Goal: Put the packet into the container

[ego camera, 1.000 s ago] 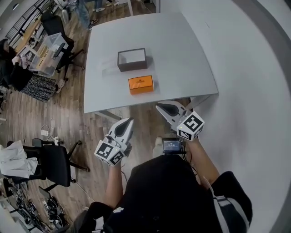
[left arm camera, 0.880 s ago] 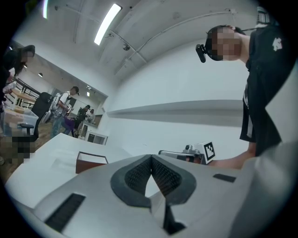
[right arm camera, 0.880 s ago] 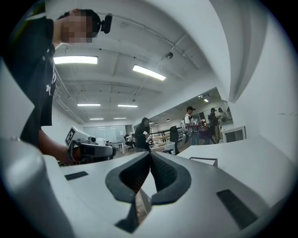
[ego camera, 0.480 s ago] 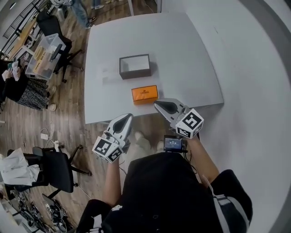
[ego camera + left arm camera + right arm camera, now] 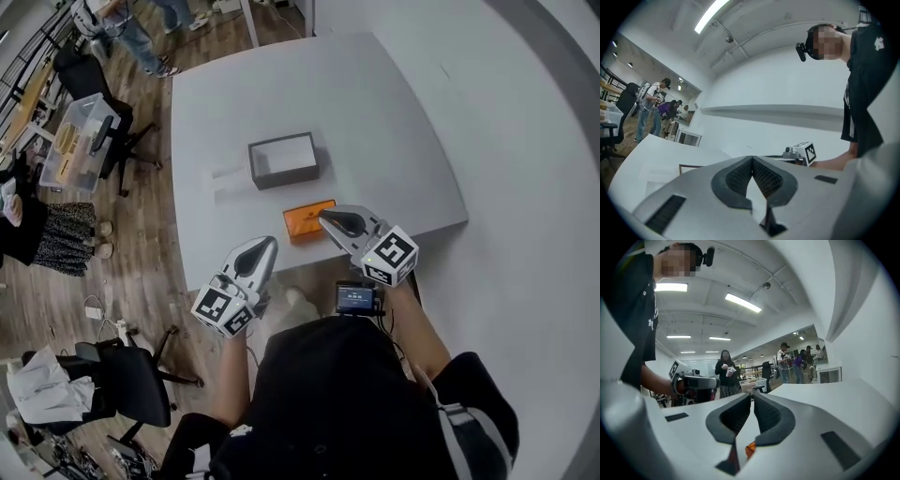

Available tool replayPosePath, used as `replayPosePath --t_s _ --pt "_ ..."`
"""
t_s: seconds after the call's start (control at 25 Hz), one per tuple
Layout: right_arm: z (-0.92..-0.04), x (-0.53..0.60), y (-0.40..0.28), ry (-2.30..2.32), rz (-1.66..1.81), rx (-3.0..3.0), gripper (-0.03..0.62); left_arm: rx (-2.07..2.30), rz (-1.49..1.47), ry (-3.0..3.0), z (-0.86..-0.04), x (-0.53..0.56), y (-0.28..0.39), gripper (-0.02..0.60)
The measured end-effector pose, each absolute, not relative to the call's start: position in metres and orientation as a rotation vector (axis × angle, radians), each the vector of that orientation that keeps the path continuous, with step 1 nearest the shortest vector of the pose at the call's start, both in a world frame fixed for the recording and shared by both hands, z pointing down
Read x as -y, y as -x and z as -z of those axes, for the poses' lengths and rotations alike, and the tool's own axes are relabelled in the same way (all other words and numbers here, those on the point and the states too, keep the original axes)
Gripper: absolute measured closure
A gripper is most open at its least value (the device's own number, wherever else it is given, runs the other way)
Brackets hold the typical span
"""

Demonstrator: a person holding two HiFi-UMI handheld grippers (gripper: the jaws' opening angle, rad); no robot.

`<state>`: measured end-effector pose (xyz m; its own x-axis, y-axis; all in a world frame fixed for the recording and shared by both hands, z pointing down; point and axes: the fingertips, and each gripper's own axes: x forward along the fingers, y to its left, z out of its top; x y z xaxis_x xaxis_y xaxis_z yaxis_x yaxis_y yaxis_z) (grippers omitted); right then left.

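Dark-walled container (image 5: 286, 176) shows its pale floor — orange packet (image 5: 302, 223) lies outside.

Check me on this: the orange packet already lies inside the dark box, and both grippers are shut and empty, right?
Not quite. The orange packet lies on the white table, outside the dark box, on the person's side of it, as the head view shows. The left gripper and the right gripper are indeed shut and empty.

The right gripper (image 5: 329, 218) has come forward over the table (image 5: 394, 131) edge, now beside the packet (image 5: 302, 224)
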<state>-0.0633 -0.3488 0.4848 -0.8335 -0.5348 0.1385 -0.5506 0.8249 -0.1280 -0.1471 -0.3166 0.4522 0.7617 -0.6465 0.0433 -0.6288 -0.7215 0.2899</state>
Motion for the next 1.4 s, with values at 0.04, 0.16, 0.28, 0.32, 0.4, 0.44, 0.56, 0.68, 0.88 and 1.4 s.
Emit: replayPosePath --t_s 0.04,0.16,0.28,0.32,0.4,0.44,0.56,0.68,0.88,1.4 --pt "-0.489 0.352 0.066 -0.86 -0.248 2.899 0.571 0.985 0.081 -2.67 -0.456 0.32 0.15 0.572" --pt "-0.504 0.361 0.074 -0.817 -0.242 2.86 0.571 0.985 0.063 -2.661 -0.466 0.331 0.158 0.572" --pt "-0.515 0.364 0.081 -0.731 -0.249 2.81 0.568 0.992 0.077 -2.65 -0.464 0.335 0.161 0.574" --pt "-0.519 0.366 0.083 -0.695 -0.257 2.791 0.547 0.994 0.082 -2.652 -0.463 0.337 0.162 0.572" --pt "-0.534 0.372 0.087 -0.61 -0.263 2.729 0.394 1.003 0.081 -2.652 -0.461 0.345 0.161 0.574" --pt "-0.545 0.373 0.089 -0.561 -0.246 2.684 0.364 1.008 0.075 -2.649 -0.459 0.348 0.16 0.574" --pt "-0.584 0.373 0.092 -0.395 -0.169 2.513 0.322 1.018 0.058 -2.639 -0.459 0.353 0.155 0.572" --pt "-0.63 0.374 0.09 -0.211 -0.1 2.336 0.212 1.024 0.062 -2.63 -0.46 0.358 0.148 0.572" --pt "-0.684 0.372 0.087 0.033 0.005 2.125 0.16 1.045 0.039 -2.615 -0.463 0.361 0.14 0.574" --pt "-0.734 0.382 0.083 0.15 0.137 1.968 0.175 1.12 0.017 -2.594 -0.461 0.365 0.144 0.572"
